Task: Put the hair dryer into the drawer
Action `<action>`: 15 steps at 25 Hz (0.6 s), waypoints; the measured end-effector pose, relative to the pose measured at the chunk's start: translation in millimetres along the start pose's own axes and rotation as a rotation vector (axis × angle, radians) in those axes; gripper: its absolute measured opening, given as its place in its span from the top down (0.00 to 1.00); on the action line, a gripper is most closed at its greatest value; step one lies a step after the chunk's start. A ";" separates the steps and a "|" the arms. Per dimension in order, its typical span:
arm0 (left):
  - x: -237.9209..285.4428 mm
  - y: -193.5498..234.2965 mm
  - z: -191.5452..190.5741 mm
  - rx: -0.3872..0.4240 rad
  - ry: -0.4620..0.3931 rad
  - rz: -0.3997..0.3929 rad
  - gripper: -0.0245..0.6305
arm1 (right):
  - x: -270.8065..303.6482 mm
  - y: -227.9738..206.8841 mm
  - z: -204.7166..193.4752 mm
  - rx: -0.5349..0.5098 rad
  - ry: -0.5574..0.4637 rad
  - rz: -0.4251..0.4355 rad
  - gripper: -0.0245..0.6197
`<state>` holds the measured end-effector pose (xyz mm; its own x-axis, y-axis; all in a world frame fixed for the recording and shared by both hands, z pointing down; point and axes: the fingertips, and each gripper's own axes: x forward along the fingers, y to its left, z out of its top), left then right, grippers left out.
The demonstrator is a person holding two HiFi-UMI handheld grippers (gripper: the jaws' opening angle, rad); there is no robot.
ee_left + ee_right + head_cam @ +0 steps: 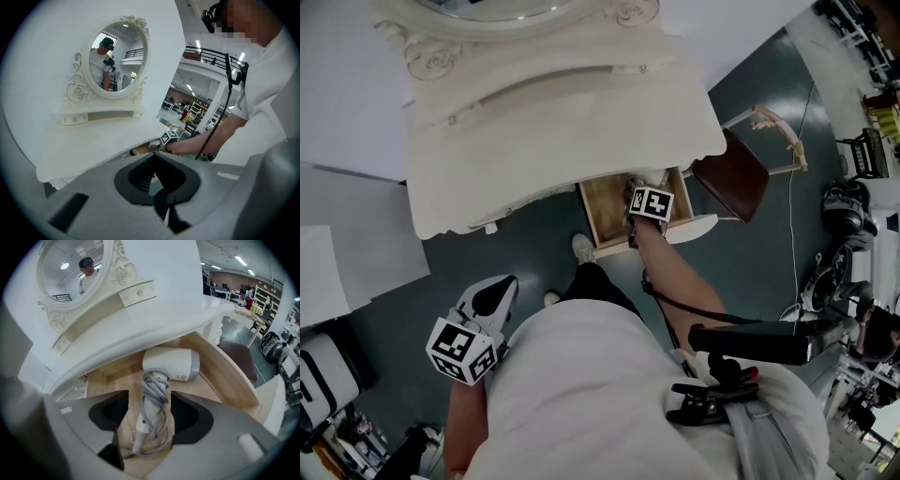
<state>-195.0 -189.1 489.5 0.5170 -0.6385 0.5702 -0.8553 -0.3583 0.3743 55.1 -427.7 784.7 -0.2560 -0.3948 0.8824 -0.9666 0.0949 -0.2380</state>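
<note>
Teal floor (502, 258), white vanity (553, 122), open drawer (602, 208)

This is no real bedroom, more a home corner staged inside a big working hall or lab. A cream, carved dressing table (562, 122) with an oval mirror (117, 58) and an open wooden drawer (609, 211) stands against plain white partition panels (347, 84), with a brown-seated chair (733, 173) just beside it. Underfoot is dark industrial floor (750, 272), not carpet. Past the panels the hall opens out, with strip lights (241, 261) on a high ceiling, a railed mezzanine (206, 51) and rows of stocked shelves (262, 291). Gear and bags (848, 206) are heaped along the right side, and a loose cable (791, 187) trails across the floor.
</note>
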 end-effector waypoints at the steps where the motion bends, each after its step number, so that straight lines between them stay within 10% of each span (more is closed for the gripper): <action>1: -4.2 -1.5 -1.4 0.002 -0.005 -0.002 0.96 | -5.4 0.6 -0.3 -0.004 -0.007 0.000 0.52; 15: -71.5 -29.8 -48.3 0.043 -0.067 -0.064 0.96 | -95.4 32.5 -36.3 -0.073 -0.126 0.010 0.62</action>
<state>-204.8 -99.8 472.9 0.5682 -0.6569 0.4956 -0.8222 -0.4279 0.3754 47.7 -353.7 707.5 -0.2666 -0.5050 0.8209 -0.9634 0.1638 -0.2121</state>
